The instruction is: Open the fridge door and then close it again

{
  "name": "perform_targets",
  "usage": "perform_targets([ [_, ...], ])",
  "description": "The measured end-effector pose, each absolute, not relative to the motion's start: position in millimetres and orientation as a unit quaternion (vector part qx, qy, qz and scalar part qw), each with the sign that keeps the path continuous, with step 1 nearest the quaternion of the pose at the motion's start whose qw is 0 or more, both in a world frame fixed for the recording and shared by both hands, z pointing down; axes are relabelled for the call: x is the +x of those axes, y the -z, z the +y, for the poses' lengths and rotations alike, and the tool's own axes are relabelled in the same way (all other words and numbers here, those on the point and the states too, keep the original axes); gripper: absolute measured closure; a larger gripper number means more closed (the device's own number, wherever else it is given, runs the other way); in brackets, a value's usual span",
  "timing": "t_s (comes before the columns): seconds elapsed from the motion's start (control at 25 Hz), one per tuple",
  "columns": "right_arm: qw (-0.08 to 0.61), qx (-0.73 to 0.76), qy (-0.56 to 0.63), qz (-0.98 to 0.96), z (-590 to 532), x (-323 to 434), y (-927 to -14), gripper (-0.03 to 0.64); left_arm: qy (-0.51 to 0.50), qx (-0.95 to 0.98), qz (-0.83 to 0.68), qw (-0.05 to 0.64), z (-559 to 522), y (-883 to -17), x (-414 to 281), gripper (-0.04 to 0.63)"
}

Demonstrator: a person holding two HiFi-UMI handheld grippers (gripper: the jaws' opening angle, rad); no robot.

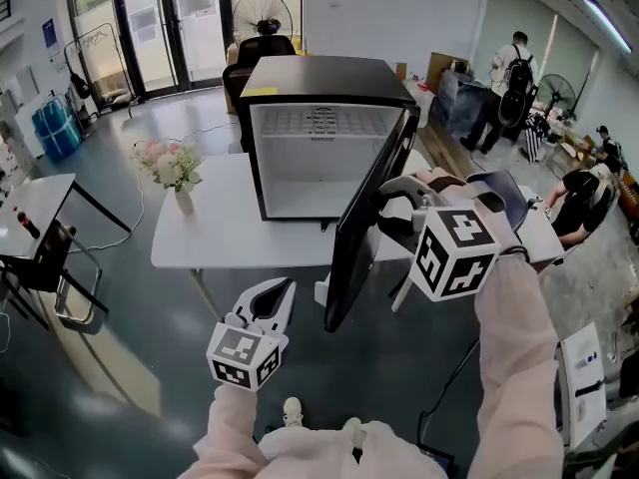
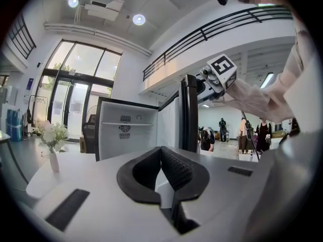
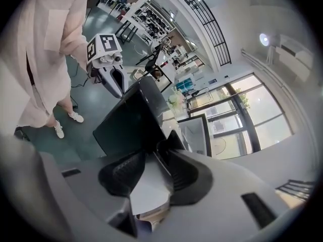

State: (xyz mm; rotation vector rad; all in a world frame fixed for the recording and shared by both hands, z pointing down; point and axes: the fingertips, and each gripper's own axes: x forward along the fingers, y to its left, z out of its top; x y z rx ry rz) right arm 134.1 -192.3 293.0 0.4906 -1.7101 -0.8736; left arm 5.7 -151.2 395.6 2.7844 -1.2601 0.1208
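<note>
Compact black fridge [image 1: 324, 78] on a white bench [image 1: 200, 238], seen from above. Its white interior is exposed. The fridge door [image 1: 364, 238] stands swung out on the right side of the cabinet, roughly square to the front opening, with its free edge projecting past the bench's near edge and over the floor. The right claw [image 1: 391, 206] meets the door at its upper free edge. In the right gripper view the jaws stand wide apart with the dark door edge between their tips, and the ribbed face of one pad is left bare, so no clamping is evident. The marker cube [image 1: 454, 252] of that claw sits just behind the jaws, above a pale sleeve [image 1: 514, 337]. The left claw [image 1: 283, 289] hangs low over the floor, in front of the bench and left of the door, well apart from both. In the left gripper view its jaws are closed tip to tip with nothing between them, and they point towards the open cabinet. A vase of pale flowers [image 1: 168, 165] stands on the bench's left part, near the fridge but not touching it. A standing fan [image 1: 262, 13] and several people [image 1: 514, 78] occupy the background.
</note>
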Motion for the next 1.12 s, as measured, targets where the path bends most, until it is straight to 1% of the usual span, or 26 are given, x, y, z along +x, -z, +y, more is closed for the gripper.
perform_targets([
  [0.8,0.563,0.186,0.396,-0.701,-153,215,-293,0.474,-0.037,0.902,-0.428,0.045,-105,-400,74,0.584],
  [1.12,0.572,0.180,0.410,-0.687,-152,236,-299,0.471,-0.040,0.899,-0.434,0.049,-98,-417,78,0.584],
])
